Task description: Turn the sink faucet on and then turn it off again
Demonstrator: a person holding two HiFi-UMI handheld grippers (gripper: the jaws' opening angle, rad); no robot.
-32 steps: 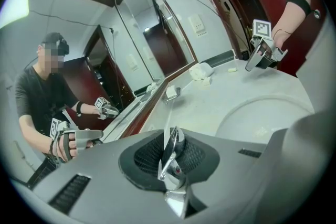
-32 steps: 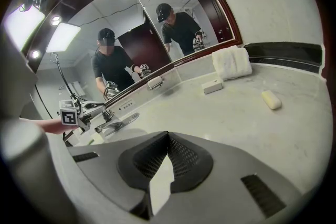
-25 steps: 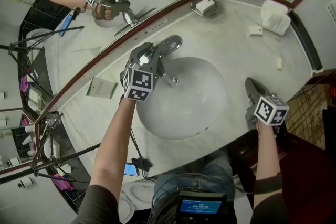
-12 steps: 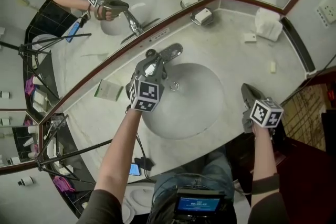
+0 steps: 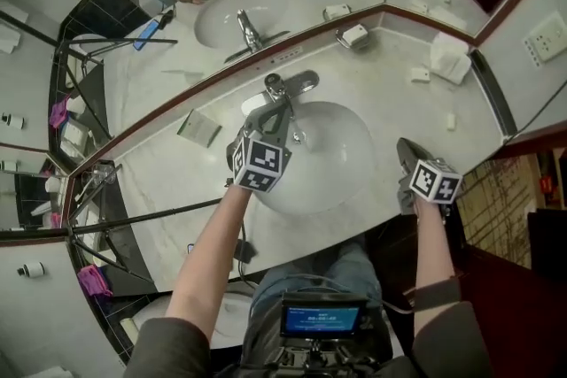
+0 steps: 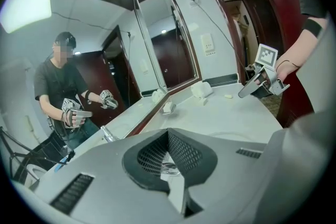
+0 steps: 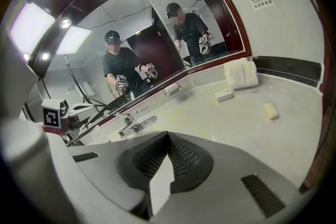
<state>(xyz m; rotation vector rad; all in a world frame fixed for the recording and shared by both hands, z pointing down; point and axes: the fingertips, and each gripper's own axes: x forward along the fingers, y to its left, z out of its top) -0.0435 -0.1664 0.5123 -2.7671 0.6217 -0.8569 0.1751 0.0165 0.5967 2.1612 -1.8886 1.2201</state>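
Both are empty: the left gripper [image 5: 284, 120] has just been closed, the right gripper [image 5: 403, 157] is kept narrow, so the faucet [image 5: 292, 86] just ahead of the left could be glanced off, not gripped.

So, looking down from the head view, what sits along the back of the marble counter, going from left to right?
Flat grey-green packet → chrome sink faucet → chrome dish holding a white bar → small white box → folded white towel.
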